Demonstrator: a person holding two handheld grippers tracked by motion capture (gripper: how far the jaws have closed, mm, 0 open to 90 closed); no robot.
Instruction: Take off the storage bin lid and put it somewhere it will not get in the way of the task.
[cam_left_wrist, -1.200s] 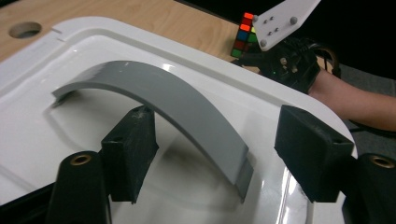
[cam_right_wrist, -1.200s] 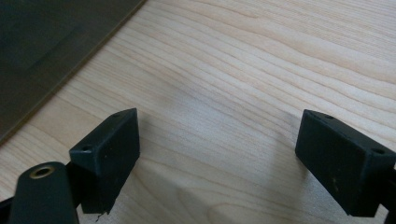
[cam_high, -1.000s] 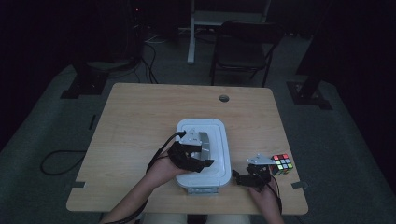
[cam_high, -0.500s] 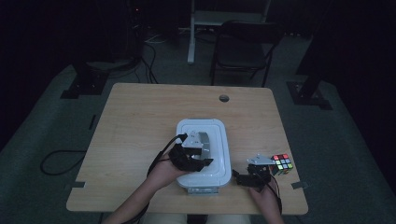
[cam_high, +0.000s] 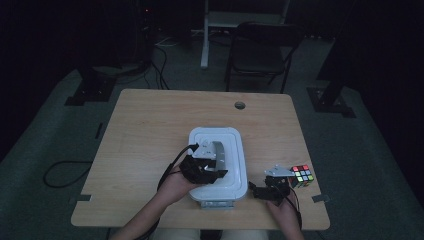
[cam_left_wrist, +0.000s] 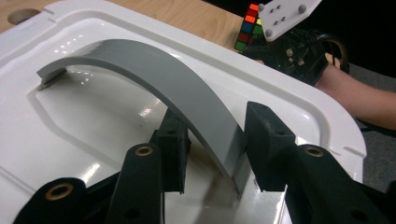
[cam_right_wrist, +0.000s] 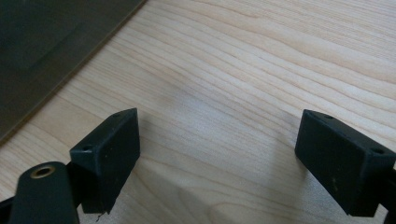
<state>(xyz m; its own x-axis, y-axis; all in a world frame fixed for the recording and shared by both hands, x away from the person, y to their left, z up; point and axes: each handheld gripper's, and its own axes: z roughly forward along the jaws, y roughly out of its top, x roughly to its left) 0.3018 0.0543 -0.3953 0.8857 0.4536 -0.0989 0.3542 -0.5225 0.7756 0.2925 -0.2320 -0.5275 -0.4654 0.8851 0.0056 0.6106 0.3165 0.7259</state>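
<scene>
No text, label, brand, number or sign can be read anywhere: the glossy white plastic lid (cam_left_wrist: 116, 121) and its curved grey plastic handle (cam_left_wrist: 154, 88) are plain, the multicoloured puzzle cube (cam_high: 302, 175) shows only blank coloured squares, the light wood-grain tabletop (cam_right_wrist: 261, 84) is unmarked, and the grey three-cornered plate with small round studs (cam_left_wrist: 282, 16) carries no lettering

Dim lab: lone desk (cam_high: 150, 130), cables (cam_high: 160, 60), stands (cam_high: 205, 35).
</scene>
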